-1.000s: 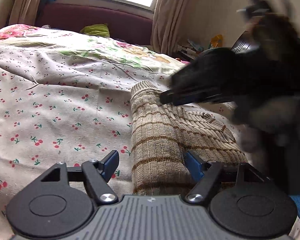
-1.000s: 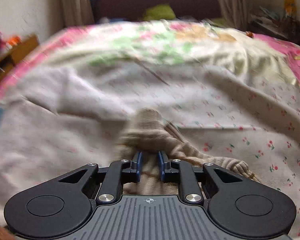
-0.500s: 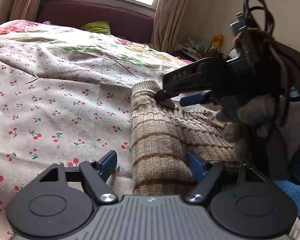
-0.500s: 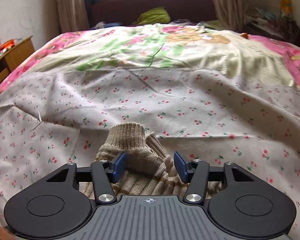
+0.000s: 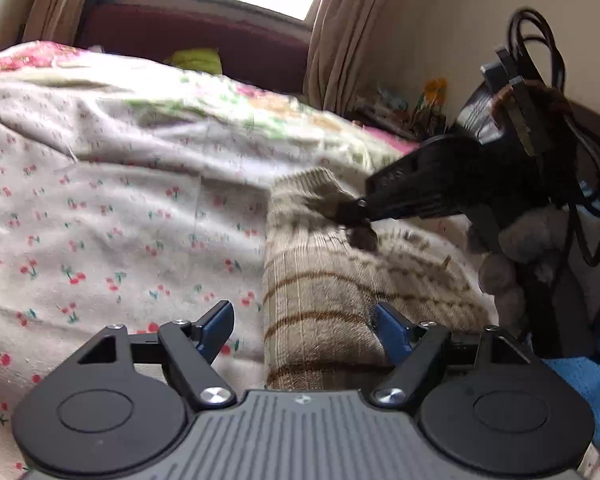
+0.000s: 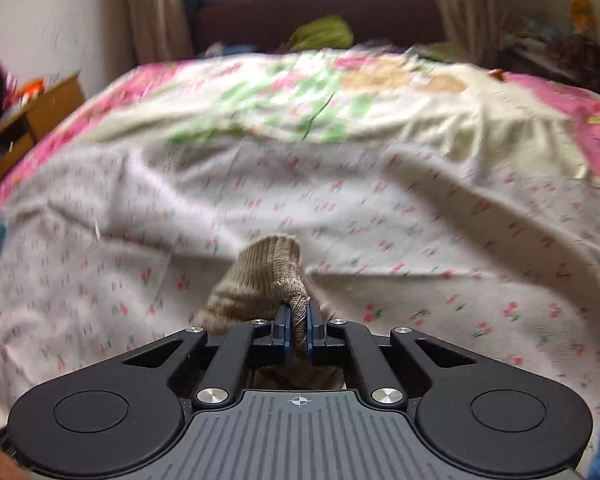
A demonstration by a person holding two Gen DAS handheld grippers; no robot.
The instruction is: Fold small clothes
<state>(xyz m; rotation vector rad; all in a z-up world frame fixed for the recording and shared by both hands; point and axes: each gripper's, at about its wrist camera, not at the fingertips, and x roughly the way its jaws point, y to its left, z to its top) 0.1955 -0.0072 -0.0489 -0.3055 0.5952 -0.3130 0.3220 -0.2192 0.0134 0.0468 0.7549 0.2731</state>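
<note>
A small beige knit sweater (image 5: 324, 304) with brown stripes lies folded on the cherry-print sheet (image 5: 100, 240). My left gripper (image 5: 304, 324) is open, its blue pads on either side of the sweater's near end. My right gripper (image 6: 298, 320) is shut on the sweater's ribbed cuff end (image 6: 276, 272) and lifts it off the sheet. In the left wrist view the right gripper (image 5: 356, 224) comes in from the right and pinches the sweater's far end.
The bed runs back to a floral quilt (image 6: 320, 100) and a dark red headboard (image 6: 320, 12) under a window. A wooden side table (image 6: 24, 120) stands at the left. Blue fabric (image 5: 580, 380) lies at the right edge.
My right gripper was shut on the sweater, opened half a second ago, and has shut again on the cuff end and raised it. My left gripper has stayed open around the near end.
</note>
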